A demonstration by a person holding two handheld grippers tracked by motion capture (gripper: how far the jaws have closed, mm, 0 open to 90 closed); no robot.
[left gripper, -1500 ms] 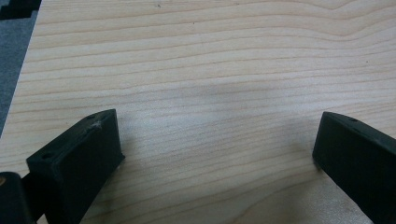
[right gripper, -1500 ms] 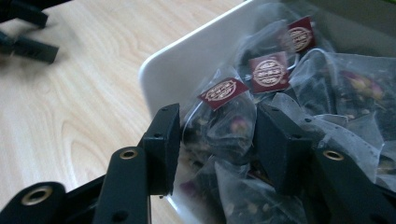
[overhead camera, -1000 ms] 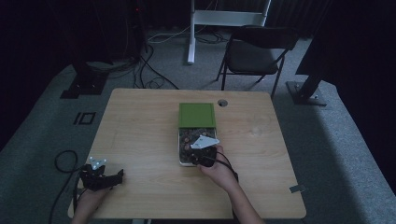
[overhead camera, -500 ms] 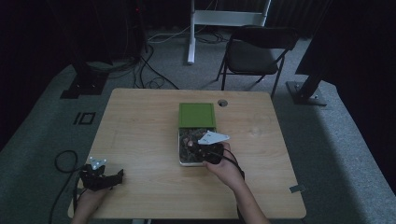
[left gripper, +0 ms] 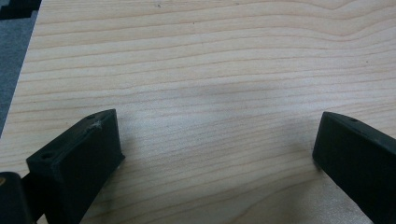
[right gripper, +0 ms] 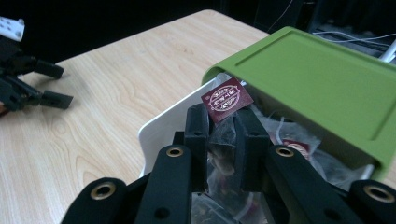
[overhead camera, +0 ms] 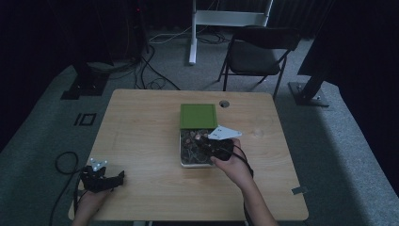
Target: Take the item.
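The right tongs (right gripper: 223, 135) pinch a tea bag (right gripper: 223, 122) over the white box (right gripper: 161, 122), probably lifting it out, while the left tongs (left gripper: 215, 154) wait open near the counter's (overhead camera: 141, 141) corner.

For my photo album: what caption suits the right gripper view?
Right gripper pinching a tea bag over its white box.

Both black claws (overhead camera: 207, 147) (overhead camera: 117, 178) have brass-ringed holes, trailing black cables.

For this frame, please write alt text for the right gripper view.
The right gripper pinches a tea bag with a maroon tag above a white box of tea bags, whose green lid sits pushed back. The left gripper rests on the wooden table beyond.
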